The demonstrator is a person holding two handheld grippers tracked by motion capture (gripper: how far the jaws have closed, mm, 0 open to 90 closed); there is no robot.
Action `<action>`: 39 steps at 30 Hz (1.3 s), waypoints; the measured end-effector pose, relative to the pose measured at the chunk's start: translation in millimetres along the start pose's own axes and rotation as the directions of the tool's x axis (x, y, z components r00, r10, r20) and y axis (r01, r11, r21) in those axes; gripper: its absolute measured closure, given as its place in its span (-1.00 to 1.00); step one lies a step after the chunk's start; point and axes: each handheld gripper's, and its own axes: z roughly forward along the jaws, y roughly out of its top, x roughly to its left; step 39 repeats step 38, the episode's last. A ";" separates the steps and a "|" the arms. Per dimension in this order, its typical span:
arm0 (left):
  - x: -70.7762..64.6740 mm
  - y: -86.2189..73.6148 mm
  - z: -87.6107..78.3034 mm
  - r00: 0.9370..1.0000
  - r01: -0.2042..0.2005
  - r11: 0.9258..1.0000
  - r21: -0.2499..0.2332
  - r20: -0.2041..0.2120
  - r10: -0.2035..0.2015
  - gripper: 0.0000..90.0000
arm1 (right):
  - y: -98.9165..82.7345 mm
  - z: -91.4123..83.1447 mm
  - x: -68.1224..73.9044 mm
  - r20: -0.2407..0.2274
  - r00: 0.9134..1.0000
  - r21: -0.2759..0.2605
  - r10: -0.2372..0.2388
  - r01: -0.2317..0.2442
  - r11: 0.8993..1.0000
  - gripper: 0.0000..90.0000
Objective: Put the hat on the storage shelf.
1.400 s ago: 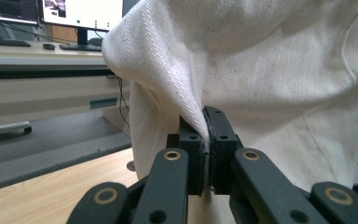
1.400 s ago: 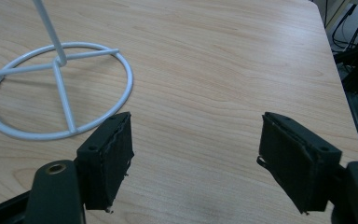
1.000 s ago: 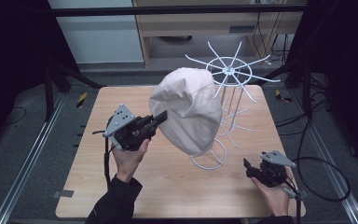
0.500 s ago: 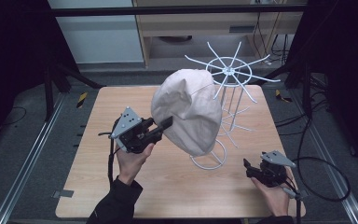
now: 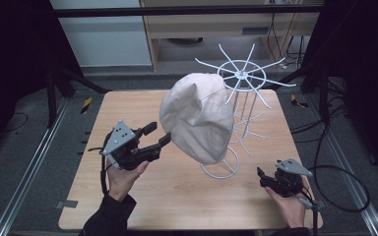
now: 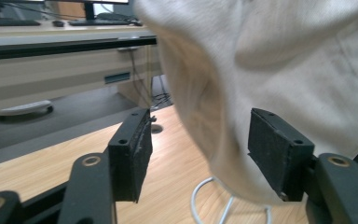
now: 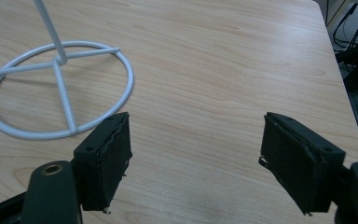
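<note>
The beige cap (image 5: 197,118) hangs on the white wire rack (image 5: 241,78) above the wooden table (image 5: 177,191), the left gripper (image 5: 160,135) (jaws just opened, nothing pinched) beside it, while the right gripper (image 5: 261,177) rests spread apart.

Hat (image 6: 279,60) cut off by top edge (blurred rim), rack (image 5: 241,98) post partly hidden behind it

Beige fabric hat (image 5: 197,118), soft and creased, hangs on the white wire hat rack (image 5: 241,78). It droops from the rack's spoked top down the left side, its lower edge just above the round wire base (image 5: 220,169). In the left gripper view the cloth (image 6: 279,60) is pale, finely textured, with a visible seam.
</note>
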 end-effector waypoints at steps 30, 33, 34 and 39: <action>77.0 -126.1 -61.6 0.958 0.089 0.950 0.301 -0.287 0.002 -0.42 | -1.4 -1.1 -0.3 -0.002 1.000 0.006 0.013 -0.013 1.000 -0.49; 86.3 -137.7 -62.9 0.949 0.119 0.940 0.319 -0.316 -0.013 -0.42 | -1.7 -1.2 -1.6 -0.001 1.000 0.005 0.011 -0.011 1.000 -0.48; 88.9 -141.1 -63.2 0.946 0.124 0.937 0.327 -0.325 -0.012 -0.41 | -1.7 -1.3 -1.8 -0.001 1.000 0.006 0.013 -0.013 1.000 -0.48; 95.9 -150.3 -63.0 0.938 0.129 0.927 0.351 -0.345 0.000 -0.40 | -1.8 -1.5 -1.7 -0.002 1.000 0.007 0.013 -0.013 1.000 -0.48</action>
